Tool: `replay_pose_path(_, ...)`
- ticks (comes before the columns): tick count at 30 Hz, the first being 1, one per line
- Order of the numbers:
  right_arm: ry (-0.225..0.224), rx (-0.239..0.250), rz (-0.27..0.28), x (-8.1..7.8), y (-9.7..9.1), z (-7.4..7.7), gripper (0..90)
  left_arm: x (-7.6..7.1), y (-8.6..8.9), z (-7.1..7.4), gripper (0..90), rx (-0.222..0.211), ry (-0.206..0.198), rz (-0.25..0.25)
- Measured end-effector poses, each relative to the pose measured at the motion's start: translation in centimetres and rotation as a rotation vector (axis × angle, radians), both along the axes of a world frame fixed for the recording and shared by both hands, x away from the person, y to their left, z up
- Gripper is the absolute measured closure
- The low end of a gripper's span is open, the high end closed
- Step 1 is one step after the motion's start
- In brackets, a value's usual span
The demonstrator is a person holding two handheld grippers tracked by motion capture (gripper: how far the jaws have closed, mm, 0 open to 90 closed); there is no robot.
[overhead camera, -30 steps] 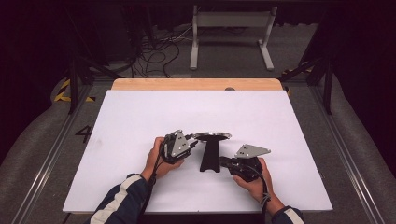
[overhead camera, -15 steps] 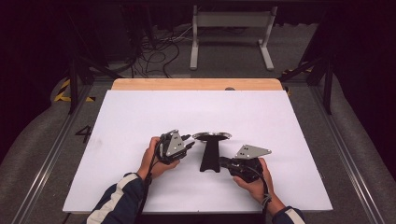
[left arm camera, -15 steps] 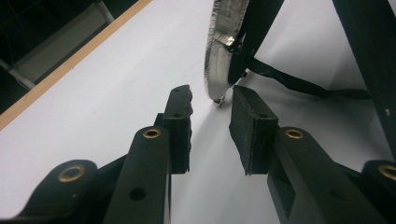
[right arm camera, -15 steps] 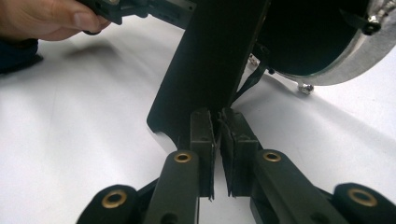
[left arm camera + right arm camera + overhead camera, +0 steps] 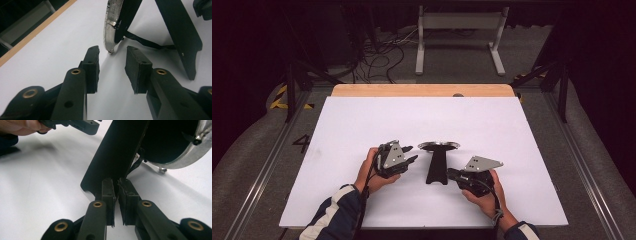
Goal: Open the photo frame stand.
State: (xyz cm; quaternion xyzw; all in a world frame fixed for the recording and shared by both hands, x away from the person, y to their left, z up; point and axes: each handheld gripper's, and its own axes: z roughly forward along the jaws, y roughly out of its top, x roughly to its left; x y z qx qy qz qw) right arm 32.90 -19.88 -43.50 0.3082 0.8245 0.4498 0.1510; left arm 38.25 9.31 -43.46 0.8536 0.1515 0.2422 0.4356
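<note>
A black stand [image 5: 436,167] with a round silver-rimmed disc [image 5: 439,145] on top stands on the white table [image 5: 362,120]. My left gripper [image 5: 410,153] is just left of the disc. In the left gripper view its jaws [image 5: 111,58] have just been opening; the disc rim [image 5: 109,27] lies a little beyond the pads [image 5: 92,65], with nothing between them. My right gripper [image 5: 450,174] is at the foot of the stand. In the right gripper view it [image 5: 116,182] is shut, the pads pinching the lower edge of the black upright plate [image 5: 117,152].
The table's wooden far edge [image 5: 422,90] runs along the back. A thin black cable [image 5: 147,43] hangs from the disc to the stand. The other hand [image 5: 20,125] shows in the right gripper view. Cables and a metal frame [image 5: 459,30] lie on the floor beyond.
The left gripper's jaws have spread apart and drawn slightly back from the disc rim. The right gripper and the stand have kept still.
</note>
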Motion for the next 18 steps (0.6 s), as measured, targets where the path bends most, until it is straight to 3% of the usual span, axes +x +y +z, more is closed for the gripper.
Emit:
replay_pose_path(11, -0.038, -0.015, -0.008, -0.45, -0.01, 0.5, 78.4, -0.44, 0.4, 0.37, 58.0, -0.01, 0.037, -0.023)
replay_pose_path(18, -0.054, -0.032, -0.042, -0.5, -0.33, 0.74, 64.3, -0.64, 0.64, 0.52, 48.8, -0.015, 0.061, -0.04)
